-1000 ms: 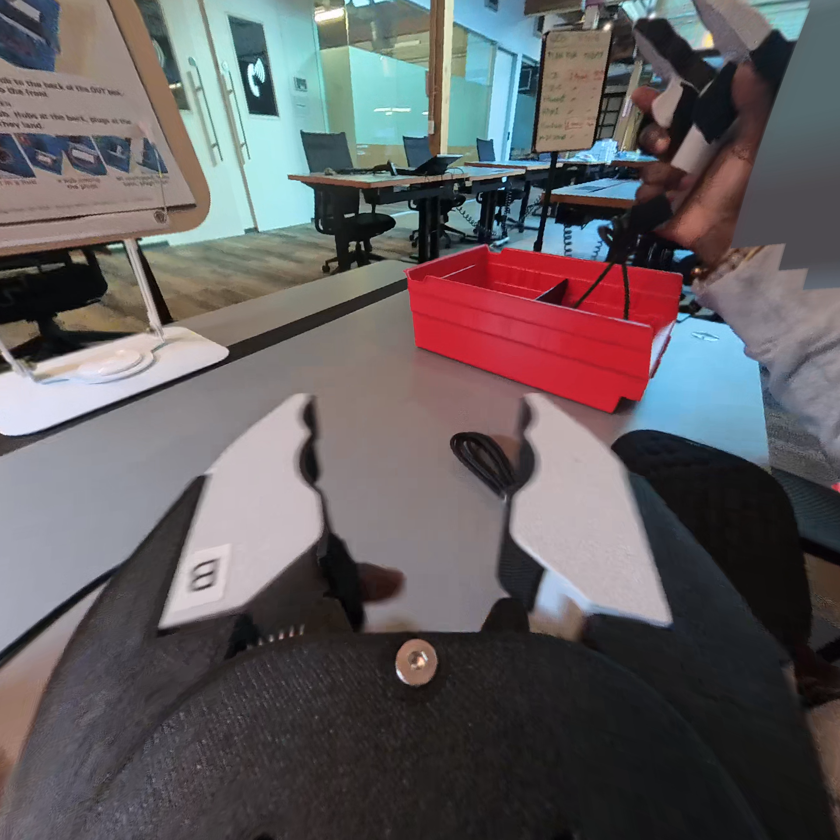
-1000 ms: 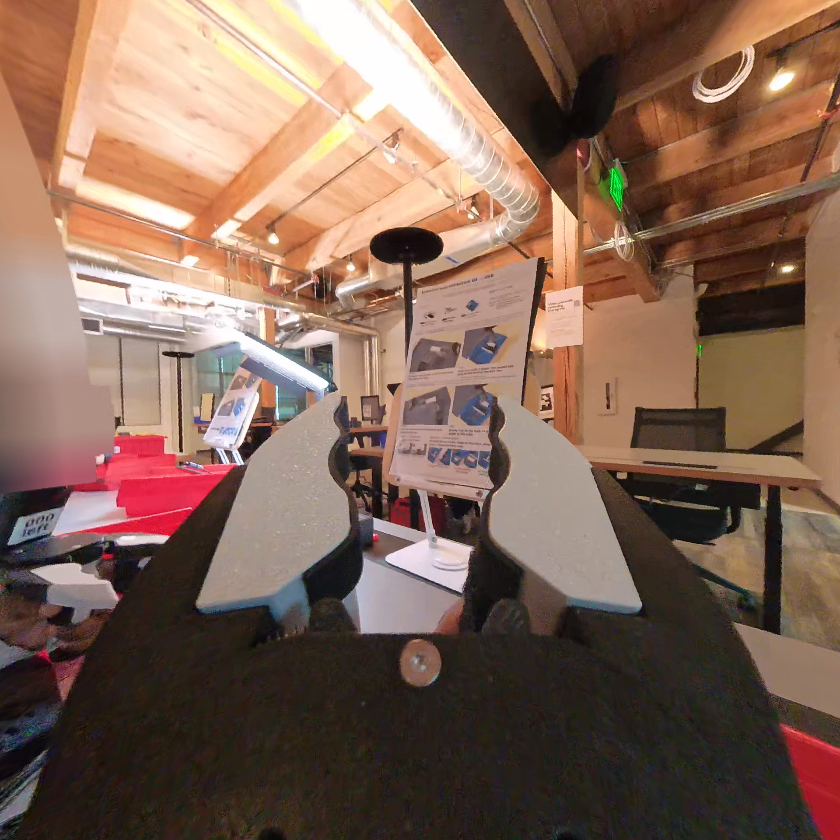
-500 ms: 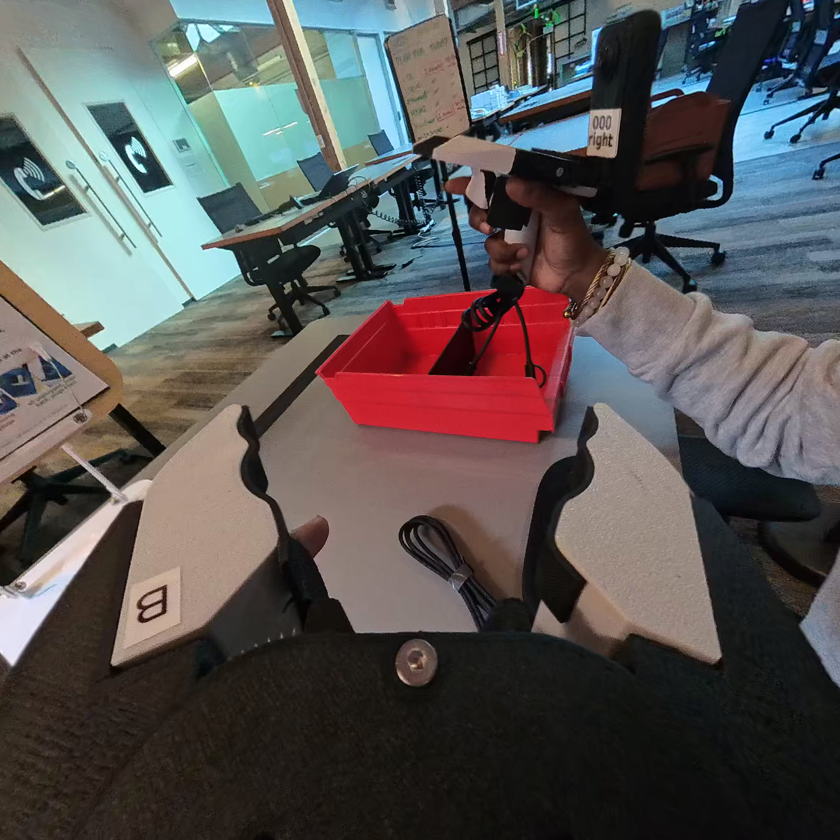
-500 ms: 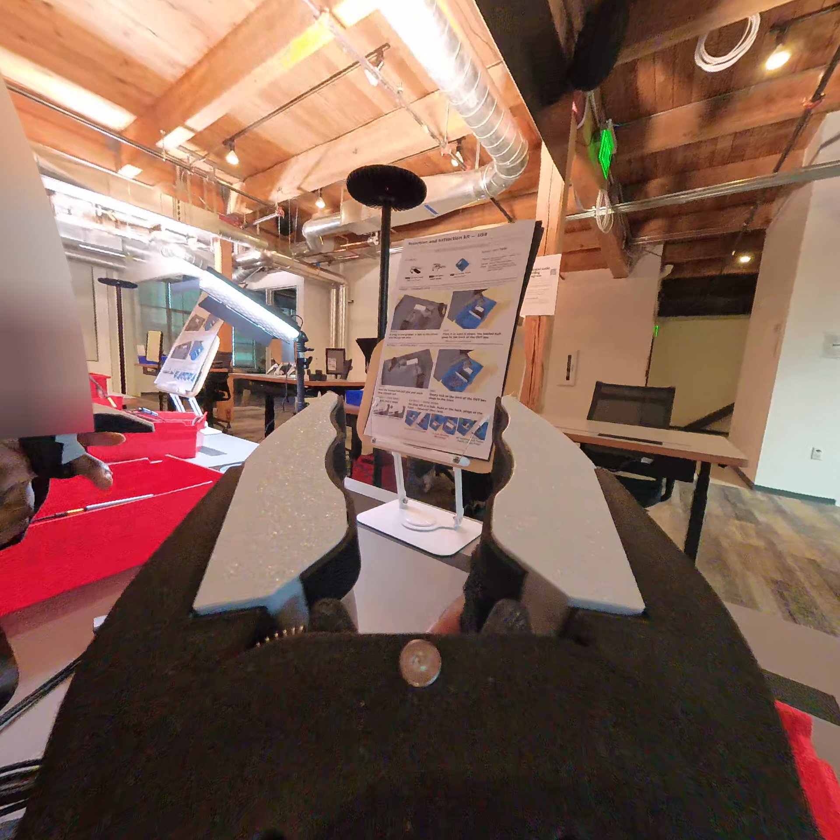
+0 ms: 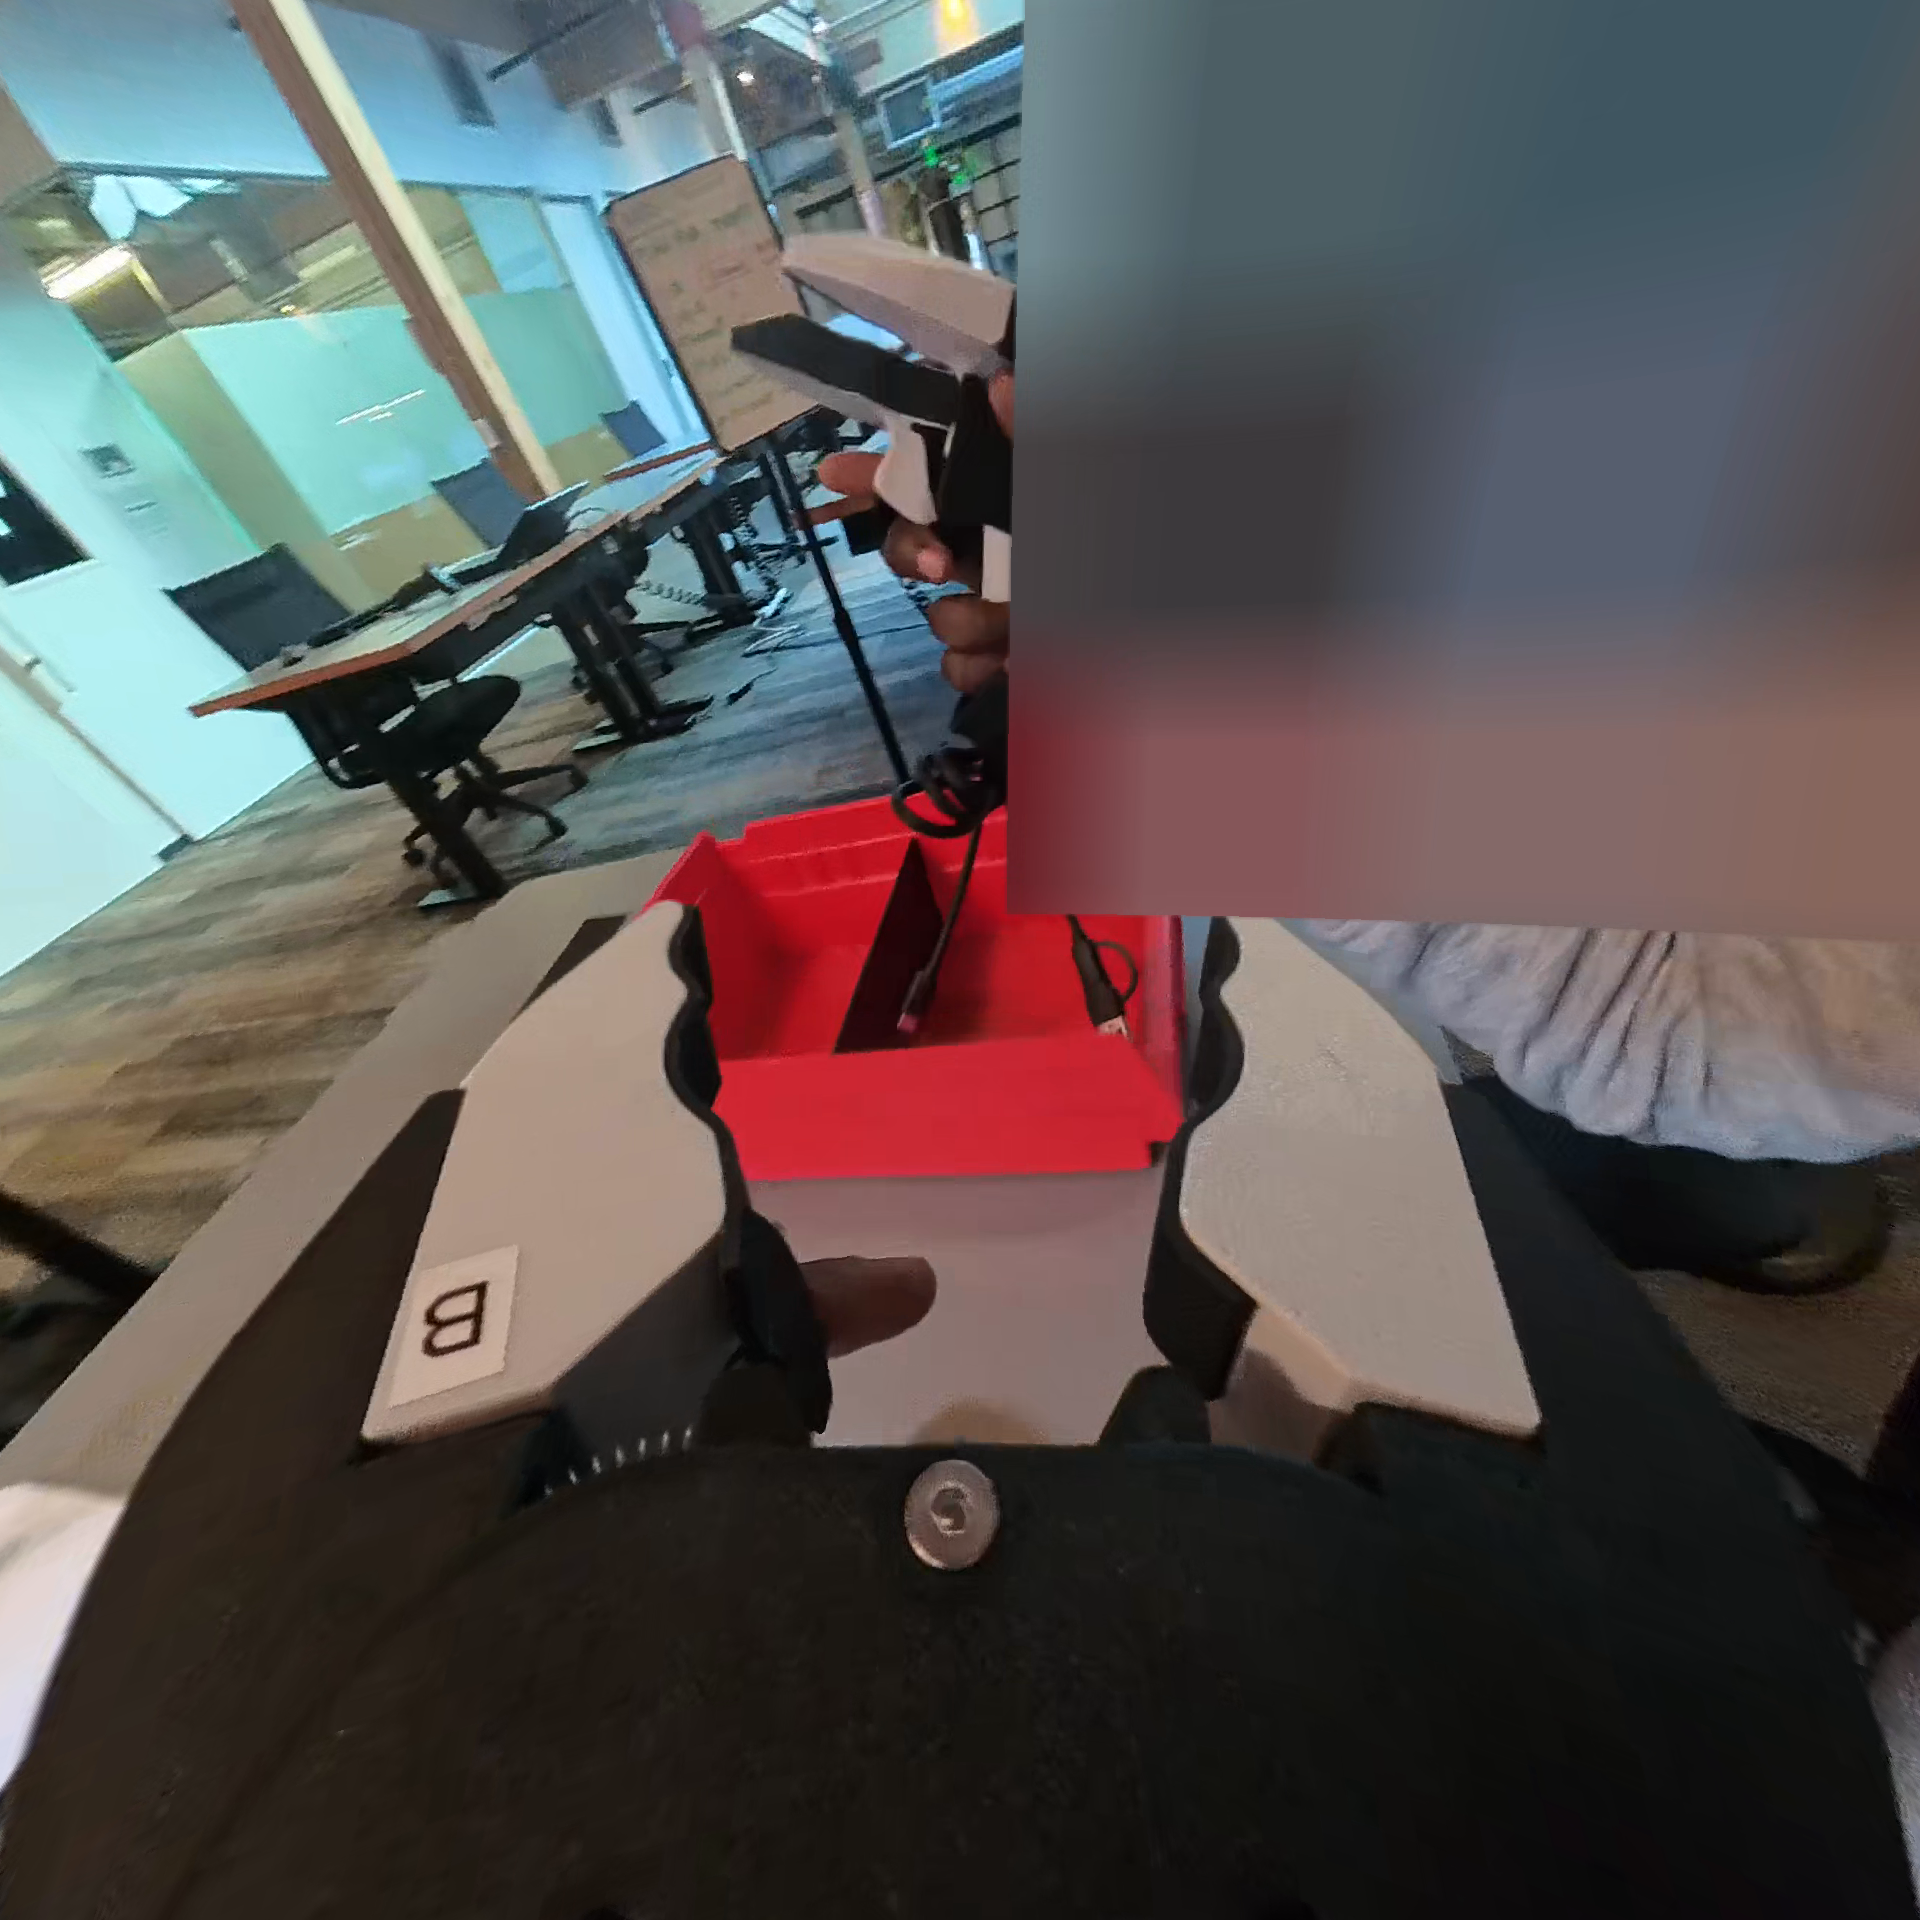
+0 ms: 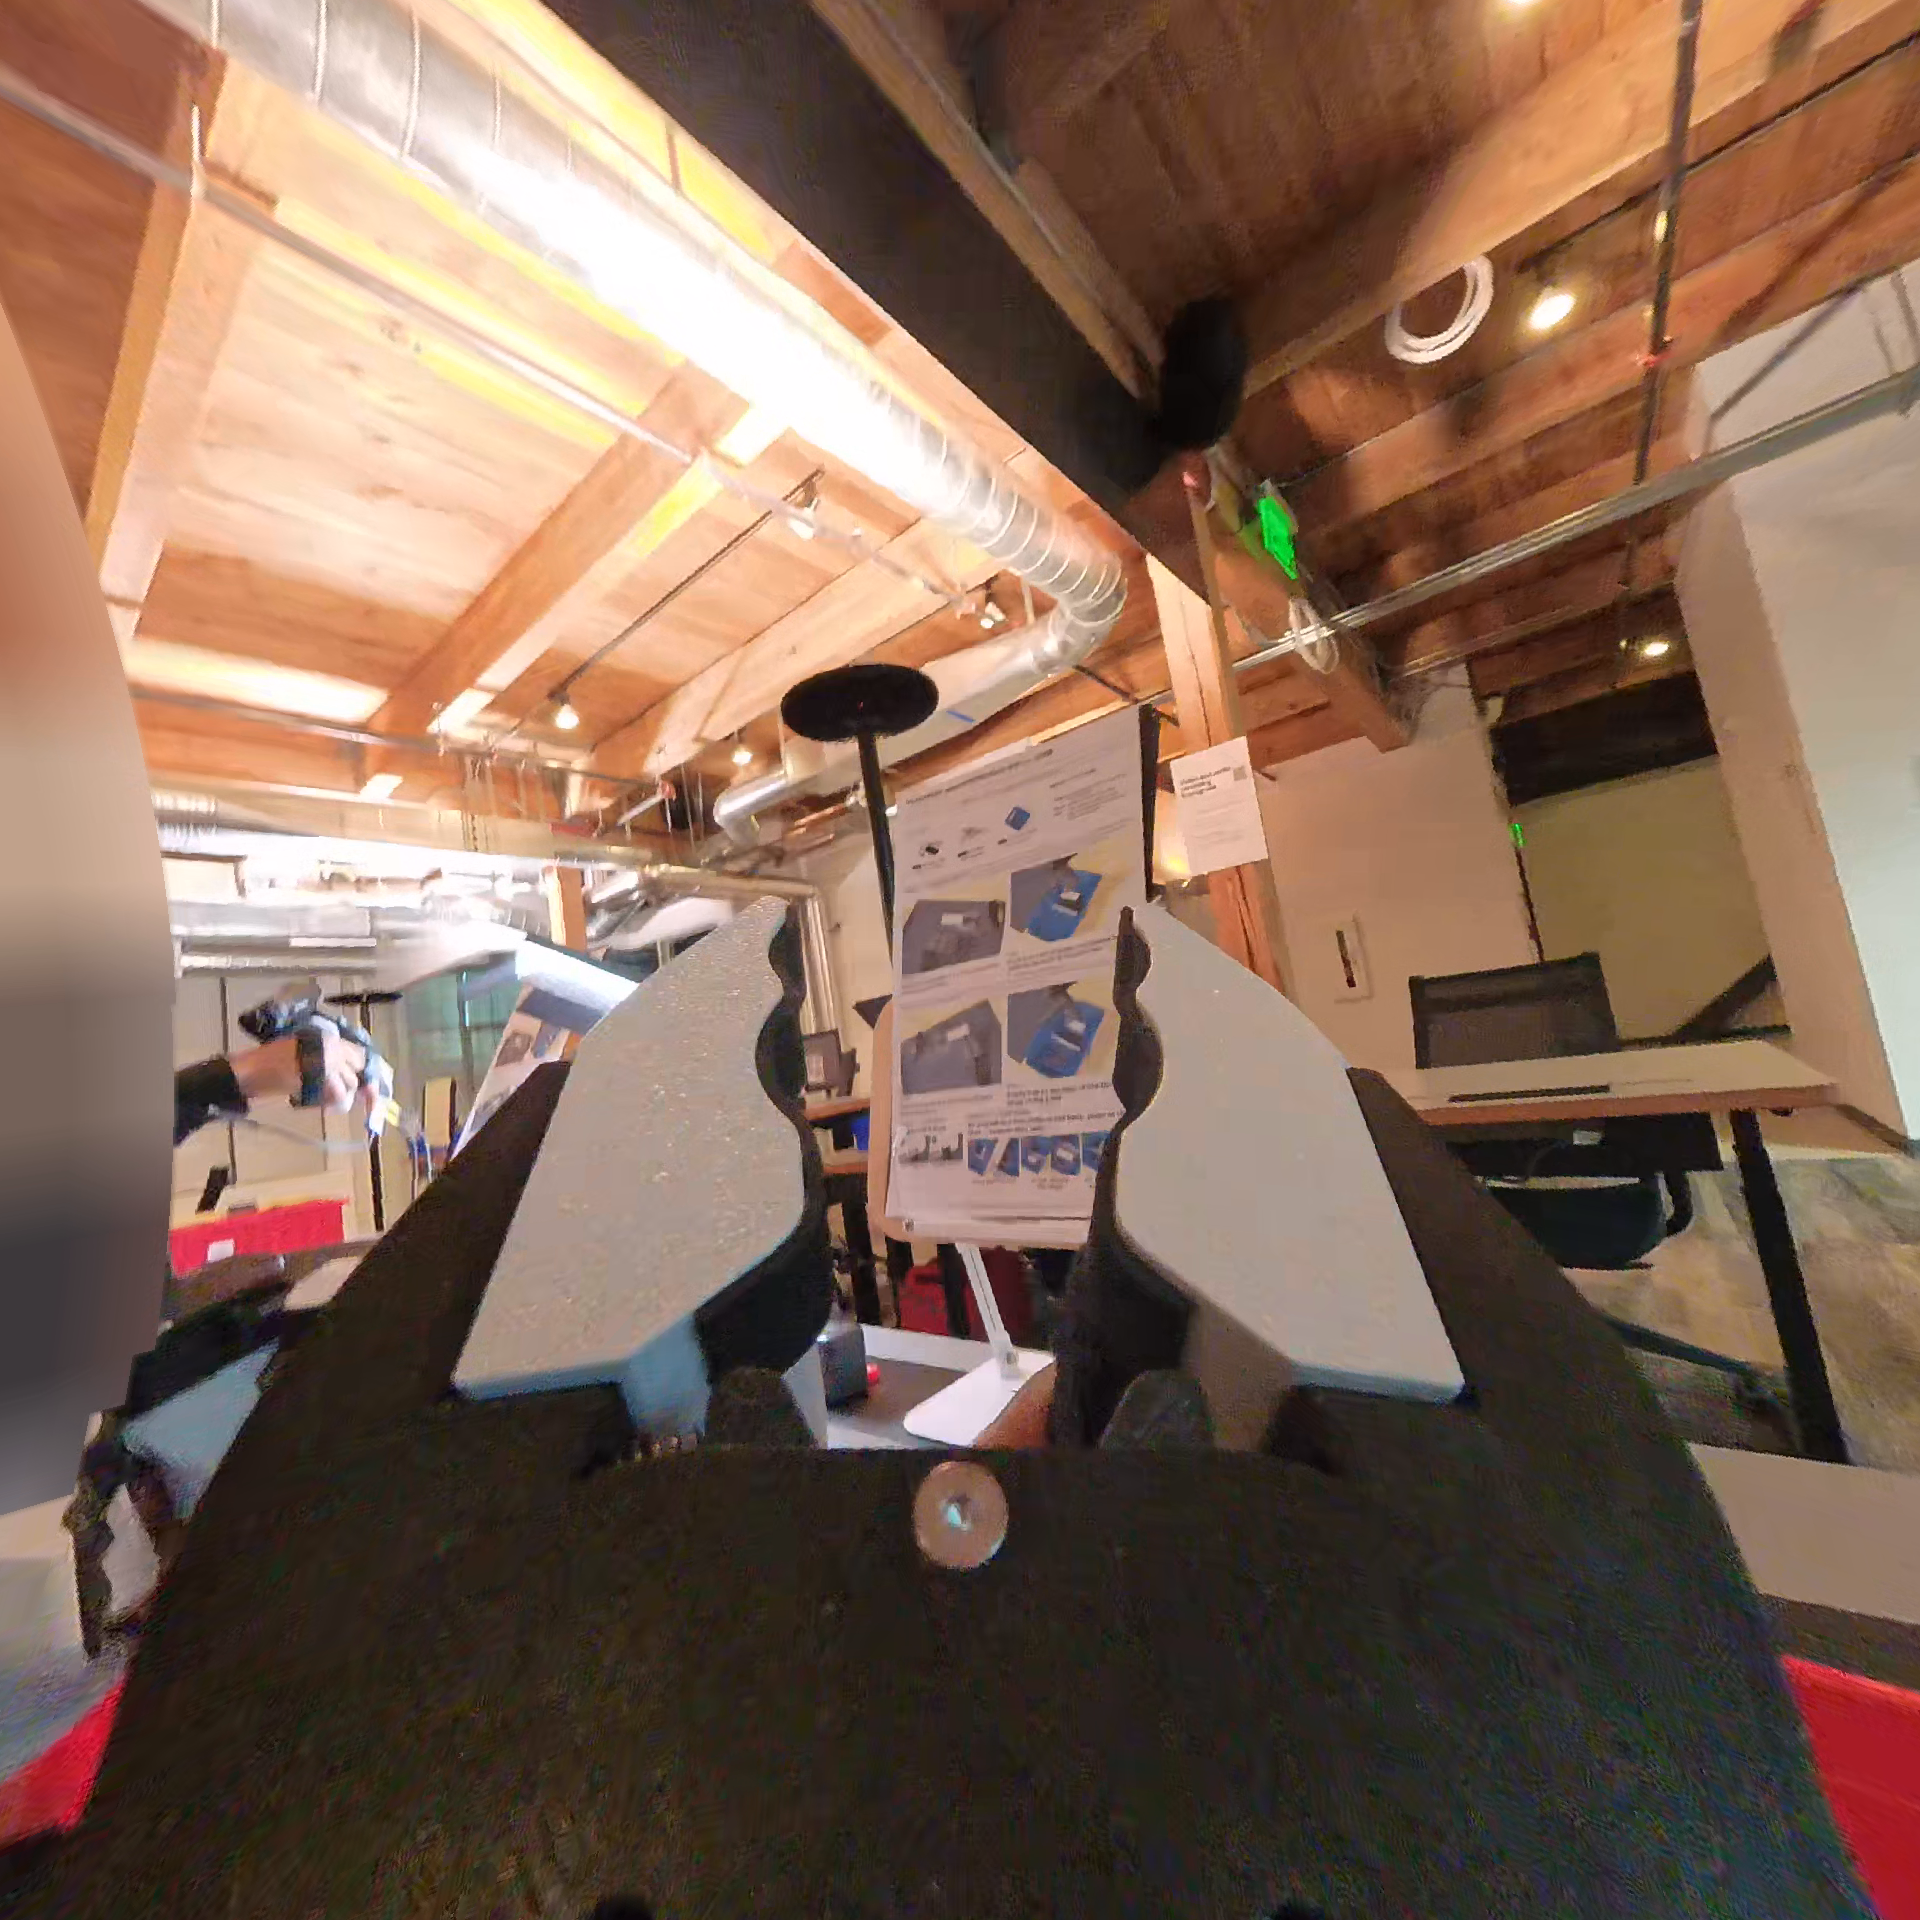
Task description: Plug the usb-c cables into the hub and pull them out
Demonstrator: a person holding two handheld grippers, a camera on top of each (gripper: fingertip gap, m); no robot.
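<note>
Nearest, the left gripper [image 5: 951, 1023] is seen with its jaws spread wide and nothing held between them; a bare strip of grey table [image 5: 966, 1299] shows in the gap. Just beyond its fingertips a red bin [image 5: 935, 1112] is set on the table, split by a dark divider [image 5: 883, 966] into 2 compartments. Into the right-hand compartment a black usb-c cable [image 5: 940, 935] is hung, its 2 plug ends lowered below the rim, 1 beside the divider and 1 nearer the right wall. Whether either plug touches the bin floor cannot be told.

Higher and farther back, the cable's coiled bundle is gathered under the hand that carries the other tool — the cable is not held in that tool's jaws. In its own view the right gripper [image 6: 961, 1023] is pointed up and away toward an instruction sheet on a stand [image 6: 1013, 997], with jaws parted to a moderate gap and nothing between them. No hub is shown in either view, so its place cannot be given.

Plugging is judged not yet begun. From here several faults are possible: the loosely held bundle could be dropped and spilled across the bin; a dangling plug could be snagged on the divider or rim when lifted — and the bin dragged with it; a swinging plug could be missed or pinched crookedly by the open left jaws.
</note>
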